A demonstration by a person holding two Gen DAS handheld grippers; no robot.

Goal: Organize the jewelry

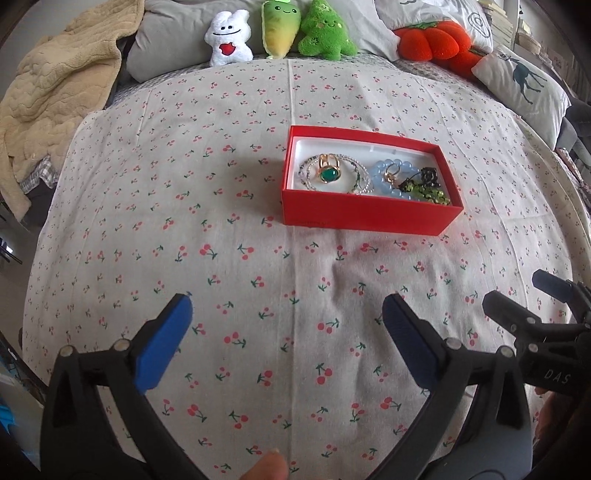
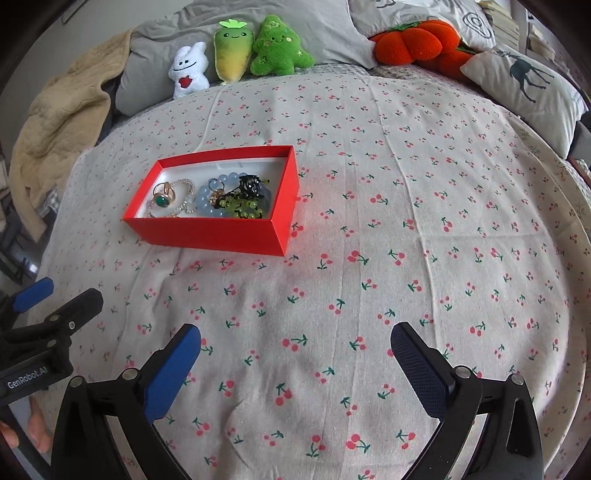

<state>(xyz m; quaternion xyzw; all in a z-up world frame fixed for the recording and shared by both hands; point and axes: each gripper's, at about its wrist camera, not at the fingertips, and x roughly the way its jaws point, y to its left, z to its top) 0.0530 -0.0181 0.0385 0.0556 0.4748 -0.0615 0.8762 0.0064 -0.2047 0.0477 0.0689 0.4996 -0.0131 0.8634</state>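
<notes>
A red box [image 1: 365, 214] with a white lining sits on the cherry-print bedsheet; it also shows in the right wrist view [image 2: 207, 234]. Inside lie a gold ring with a green stone [image 1: 327, 173] [image 2: 162, 199], a sparkly bracelet [image 1: 360, 181] [image 2: 186, 197], a pale blue bead bracelet [image 1: 391, 170] [image 2: 207, 205], a small gold ring [image 1: 390, 176], a black ring [image 1: 428, 176] [image 2: 251, 185] and green beads [image 1: 428, 194] [image 2: 240, 208]. My left gripper [image 1: 286, 314] is open and empty, well short of the box. My right gripper [image 2: 295, 343] is open and empty, nearer than the box and to its right.
Plush toys [image 1: 280, 33] [image 2: 258, 48] and grey pillows line the far edge of the bed. An orange pumpkin cushion [image 1: 432, 40] and a deer-print pillow [image 1: 524, 81] lie at the far right. A beige blanket [image 1: 48, 96] is heaped at the left.
</notes>
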